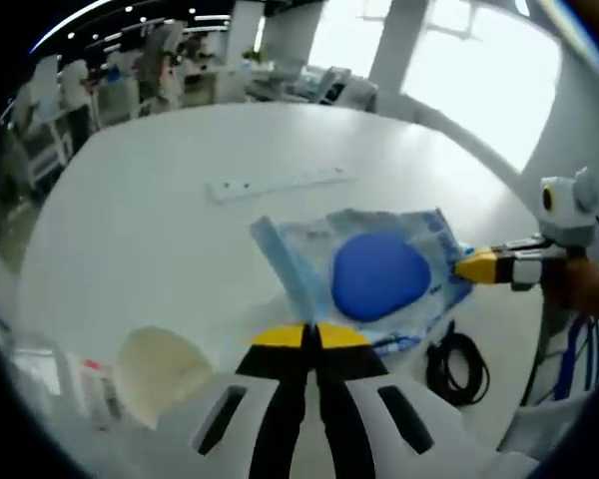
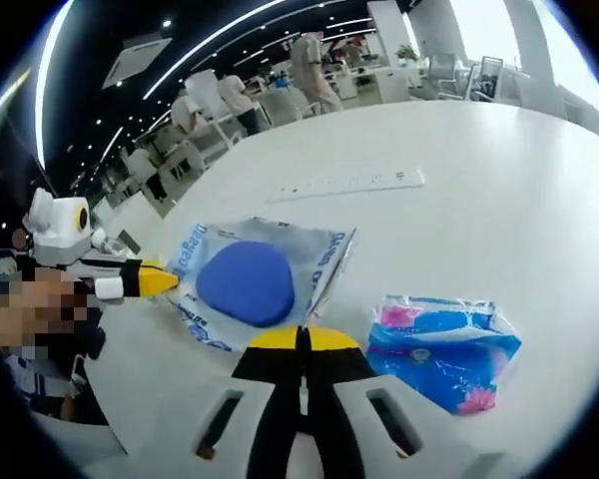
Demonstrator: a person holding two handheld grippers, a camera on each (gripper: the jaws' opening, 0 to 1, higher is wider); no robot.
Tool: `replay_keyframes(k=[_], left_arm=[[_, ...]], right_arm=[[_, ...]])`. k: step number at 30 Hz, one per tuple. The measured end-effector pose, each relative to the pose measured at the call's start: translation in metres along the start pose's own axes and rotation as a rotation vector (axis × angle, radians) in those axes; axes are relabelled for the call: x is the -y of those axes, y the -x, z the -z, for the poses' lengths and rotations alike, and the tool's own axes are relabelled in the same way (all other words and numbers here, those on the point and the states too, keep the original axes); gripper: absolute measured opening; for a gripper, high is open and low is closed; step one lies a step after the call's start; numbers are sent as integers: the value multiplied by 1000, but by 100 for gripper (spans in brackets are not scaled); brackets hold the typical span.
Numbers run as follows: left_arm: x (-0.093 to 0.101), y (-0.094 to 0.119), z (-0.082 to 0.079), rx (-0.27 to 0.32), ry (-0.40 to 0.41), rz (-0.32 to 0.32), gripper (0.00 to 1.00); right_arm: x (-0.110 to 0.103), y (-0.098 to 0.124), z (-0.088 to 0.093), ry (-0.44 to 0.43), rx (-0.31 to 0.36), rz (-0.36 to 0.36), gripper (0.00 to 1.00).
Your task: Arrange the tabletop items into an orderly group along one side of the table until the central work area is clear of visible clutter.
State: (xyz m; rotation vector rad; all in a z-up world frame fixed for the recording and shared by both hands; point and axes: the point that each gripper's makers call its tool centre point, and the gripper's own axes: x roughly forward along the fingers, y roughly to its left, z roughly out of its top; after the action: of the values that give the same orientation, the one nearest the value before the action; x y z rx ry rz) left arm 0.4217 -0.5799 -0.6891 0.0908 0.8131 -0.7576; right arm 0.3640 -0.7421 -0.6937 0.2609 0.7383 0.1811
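A clear plastic bag (image 1: 419,235) (image 2: 324,254) with blue print lies on the white table, with a round blue pad (image 1: 379,275) (image 2: 247,282) inside it. My left gripper (image 1: 310,335) (image 2: 163,281) is shut, and the bag's blue-striped near edge runs into its yellow tips. My right gripper (image 2: 301,339) (image 1: 476,267) is shut on the opposite edge of the bag. The two grippers face each other across the bag. A blue and pink tissue pack (image 2: 444,345) lies to the right of my right gripper.
A white power strip (image 1: 280,184) (image 2: 349,183) lies flat beyond the bag. A coiled black cable (image 1: 457,365) rests near the table edge. A cream bowl-like object (image 1: 162,369) sits left of my left gripper. A person's hand (image 1: 584,284) holds the right gripper. Office desks stand behind.
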Motion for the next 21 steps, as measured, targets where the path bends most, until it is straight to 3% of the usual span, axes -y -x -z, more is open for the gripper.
replay_keyframes(k=[15,21], left_arm=[[-9,6,18,79,69,-66,0],[-14,3,29,73,91,-74,0]], right_arm=[[-8,-12,6,46,-34,-25,0],[-10,-17,11,53,-47,-29,0]])
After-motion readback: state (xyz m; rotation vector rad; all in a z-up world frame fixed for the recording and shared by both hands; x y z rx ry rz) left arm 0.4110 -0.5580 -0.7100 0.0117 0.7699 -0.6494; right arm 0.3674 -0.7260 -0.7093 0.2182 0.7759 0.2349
